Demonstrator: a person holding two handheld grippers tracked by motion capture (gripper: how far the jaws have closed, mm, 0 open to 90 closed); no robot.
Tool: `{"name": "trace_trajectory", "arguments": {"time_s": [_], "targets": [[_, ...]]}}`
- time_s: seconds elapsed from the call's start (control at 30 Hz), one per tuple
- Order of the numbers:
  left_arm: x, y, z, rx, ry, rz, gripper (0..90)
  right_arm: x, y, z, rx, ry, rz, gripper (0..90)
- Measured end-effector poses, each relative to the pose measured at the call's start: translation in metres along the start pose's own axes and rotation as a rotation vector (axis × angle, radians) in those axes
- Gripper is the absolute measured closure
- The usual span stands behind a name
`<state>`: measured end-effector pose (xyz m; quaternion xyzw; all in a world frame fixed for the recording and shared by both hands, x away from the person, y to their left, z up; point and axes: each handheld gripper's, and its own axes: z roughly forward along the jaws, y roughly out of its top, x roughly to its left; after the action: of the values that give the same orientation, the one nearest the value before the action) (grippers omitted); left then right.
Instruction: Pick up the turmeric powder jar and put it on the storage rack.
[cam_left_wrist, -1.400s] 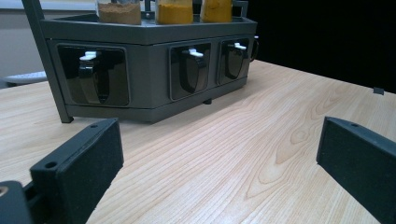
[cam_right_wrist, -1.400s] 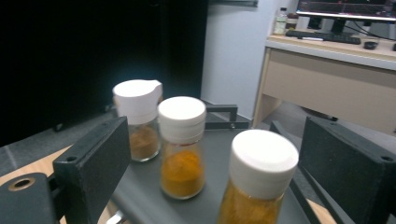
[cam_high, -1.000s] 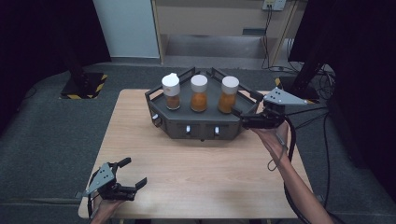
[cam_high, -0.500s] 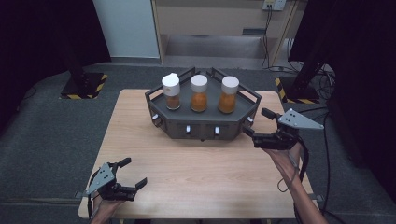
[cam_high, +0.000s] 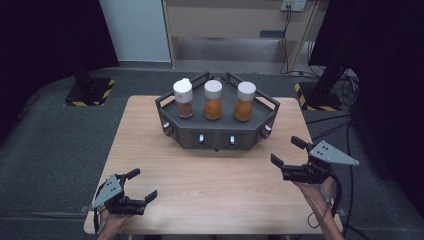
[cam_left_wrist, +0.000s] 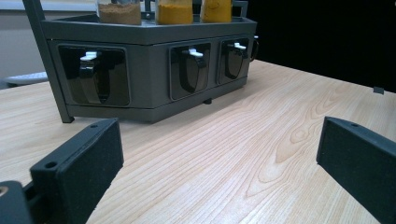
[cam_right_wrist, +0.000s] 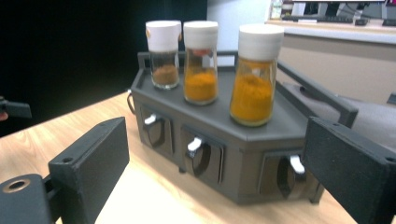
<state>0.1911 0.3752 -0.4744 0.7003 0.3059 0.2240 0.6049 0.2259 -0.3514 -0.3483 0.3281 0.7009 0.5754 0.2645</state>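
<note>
A dark grey spice rack (cam_high: 220, 131) stands at the far middle of the wooden table (cam_high: 215, 185). On top of it stand three white-capped jars: a brown one (cam_high: 183, 98), an orange one (cam_high: 213, 100) and a yellow-orange one (cam_high: 244, 101). Its front face has small drawers with white handles (cam_left_wrist: 193, 53). My left gripper (cam_high: 140, 186) rests open at the near left corner, empty. At the near right, my right gripper (cam_high: 288, 151) is open and empty, aimed at the rack (cam_right_wrist: 224, 140) and its jars (cam_right_wrist: 254, 74).
Beyond the table lie a grey floor, a black stand base with yellow stripes (cam_high: 87, 92) at the left, and cables (cam_high: 320, 75) at the right. A cable trails from the right gripper off the table's near right edge.
My right gripper has drawn back from the rack's right side toward the near right of the table. The left gripper has stayed in place.
</note>
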Motion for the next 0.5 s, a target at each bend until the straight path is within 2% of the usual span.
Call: {"name": "trace_trajectory", "arguments": {"time_s": [0.5], "targets": [[0.0,0.0,0.0,0.001,-0.001,-0.001,0.0,0.003,-0.042,-0.027,0.027,-0.041,0.036,7.4]]}}
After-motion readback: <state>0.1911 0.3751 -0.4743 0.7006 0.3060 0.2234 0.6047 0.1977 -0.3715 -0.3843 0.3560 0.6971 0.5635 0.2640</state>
